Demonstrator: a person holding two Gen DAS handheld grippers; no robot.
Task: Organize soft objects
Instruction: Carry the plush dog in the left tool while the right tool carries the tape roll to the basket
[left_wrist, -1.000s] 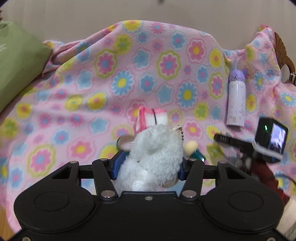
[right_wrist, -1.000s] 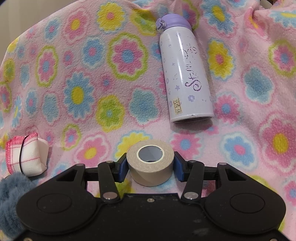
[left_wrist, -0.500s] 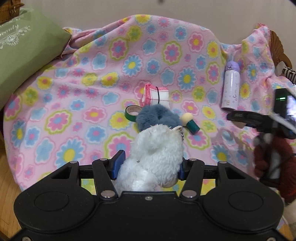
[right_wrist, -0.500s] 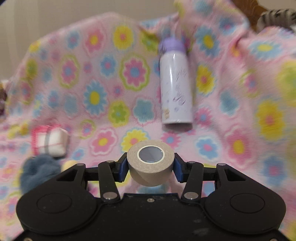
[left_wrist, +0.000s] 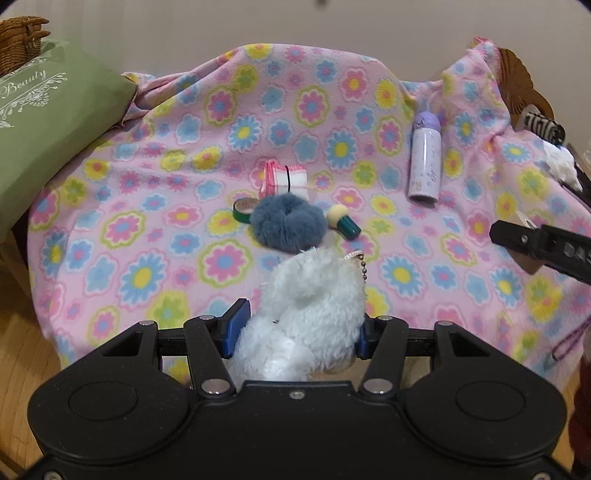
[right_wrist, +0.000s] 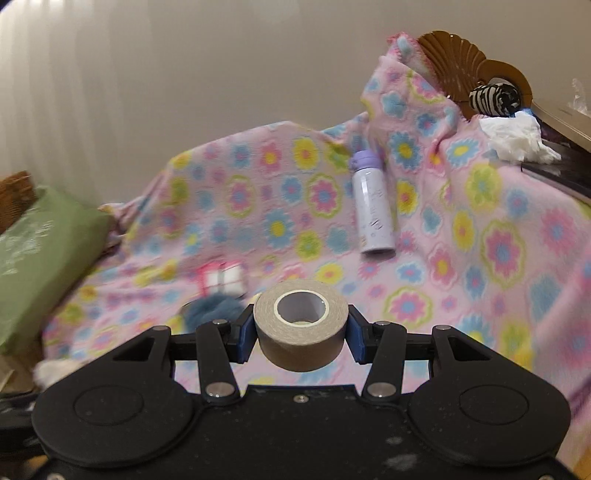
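- Left wrist view showed the left hand-held gripper (left_wrist: 297, 332) clenched on a white plush toy (left_wrist: 306, 314), whose fluffy body bulged up between the blue pads, a bead chain (left_wrist: 364, 267) hanging off its upper right.
- Ahead of that hand-held gripper, a flowered pink blanket (left_wrist: 155, 229) carried the other items.
- Just beyond the plush lay a blue-grey furry scrunchie (left_wrist: 288, 223).
- Touching the scrunchie's far-left edge sat a small green tape roll (left_wrist: 243, 208); behind them sat a folded white cloth with pink trim (left_wrist: 284, 179), bound by a dark band.
- Just right of the scrunchie lay a small brush with a teal handle (left_wrist: 343, 221).
- Farther ahead and to the right, a lavender bottle (left_wrist: 424, 162) lay on its side, cap pointing away.
- Far left rested a green cushion (left_wrist: 48, 125) with a wicker basket (left_wrist: 20, 40) behind it.
- At the right edge, part of the right hand-held gripper (left_wrist: 543, 245) poked into view.
- Right wrist view showed the right hand-held gripper (right_wrist: 301, 334) grasping a beige tape roll (right_wrist: 301, 332) by its sides, the hole facing up, raised clear of the blanket (right_wrist: 498, 258).
- Ahead and slightly right of it lay the bottle (right_wrist: 371, 206); ahead-left, blurred, sat the cloth (right_wrist: 225, 278) and scrunchie (right_wrist: 212, 308).
- Far right, crumpled white tissue (right_wrist: 517, 138) and a zebra-striped item (right_wrist: 495, 98) rested by a brown carved chair back (right_wrist: 461, 61).
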